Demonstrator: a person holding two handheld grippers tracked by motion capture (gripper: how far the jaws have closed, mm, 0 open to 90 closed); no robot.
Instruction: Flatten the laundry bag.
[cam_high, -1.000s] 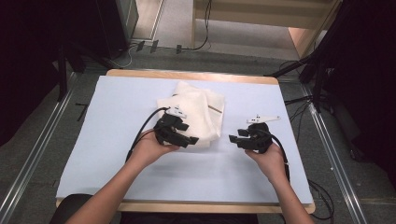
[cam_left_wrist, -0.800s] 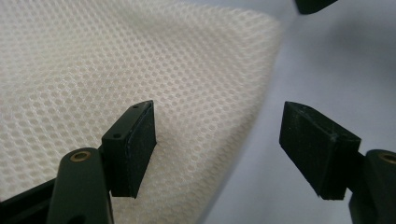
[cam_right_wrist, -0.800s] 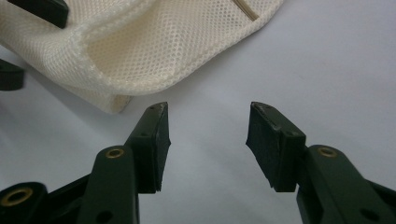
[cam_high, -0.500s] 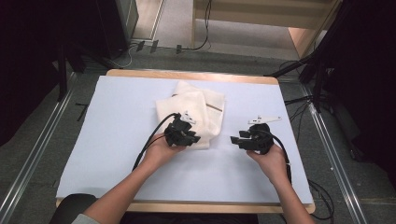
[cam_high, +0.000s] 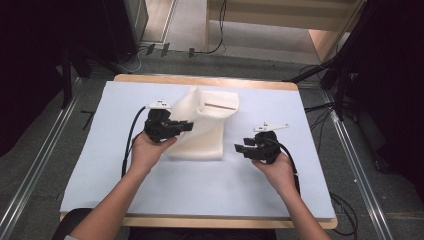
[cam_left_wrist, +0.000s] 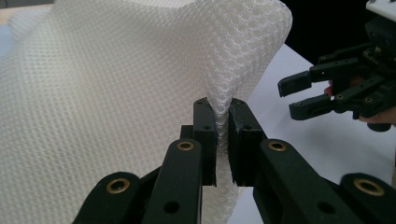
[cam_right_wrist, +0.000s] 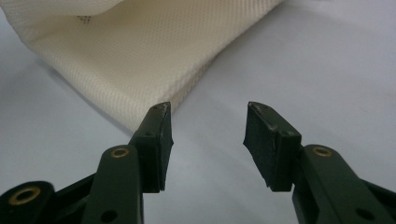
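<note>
My left tool (cam_left_wrist: 223, 140) closed its jaws on a fold of the white mesh cloth (cam_high: 205, 130) and drew it up and toward my left. That side of the cloth rose off the bench (cam_high: 210, 190) into a standing ridge.

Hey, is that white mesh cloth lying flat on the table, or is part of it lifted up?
Partly lifted. The left gripper is shut on a fold of the white mesh cloth, raising its left edge; the rest lies on the table.
</note>
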